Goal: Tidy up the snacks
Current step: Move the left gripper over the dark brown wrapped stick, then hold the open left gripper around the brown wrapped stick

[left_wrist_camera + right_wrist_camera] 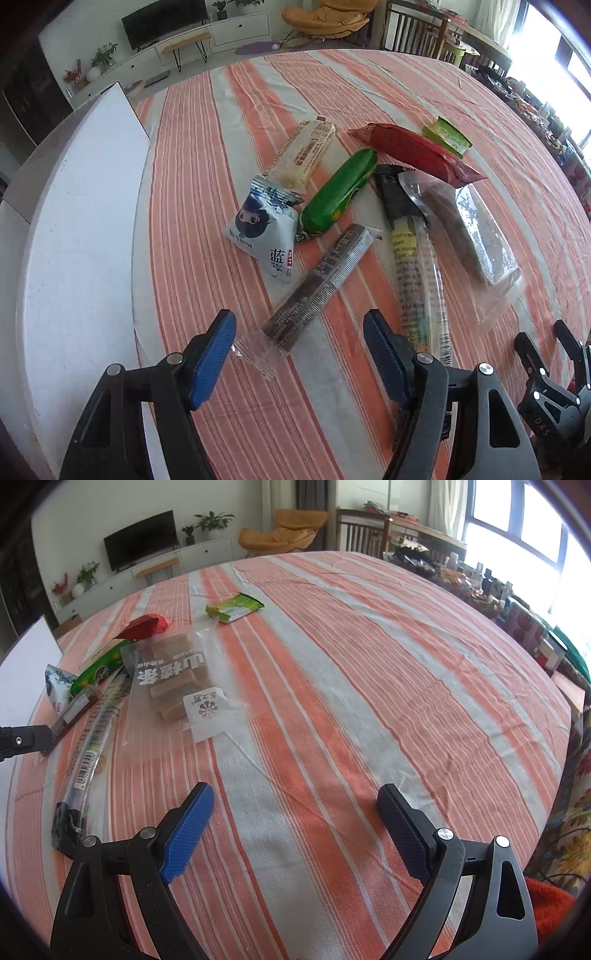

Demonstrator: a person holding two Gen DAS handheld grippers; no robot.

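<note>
Several snack packs lie in a loose pile on the striped tablecloth. My left gripper (299,325) is open, its jaws on either side of the near end of a clear-wrapped dark brown bar (317,288). Beyond lie a white-and-blue pouch (264,230), a green pack (338,192), a cream bar (303,155), a red pack (413,151), a small light-green pack (447,136), a long yellow-and-black stick (417,273) and a clear bag of brown blocks (469,229). My right gripper (295,797) is open and empty over bare cloth, right of the bag of brown blocks (177,683).
A white box (74,240) stands at the table's left edge, also seen in the right wrist view (26,664). The right gripper's tips show at the lower right of the left wrist view (546,343). Cluttered furniture (517,620) lies beyond the table's right edge.
</note>
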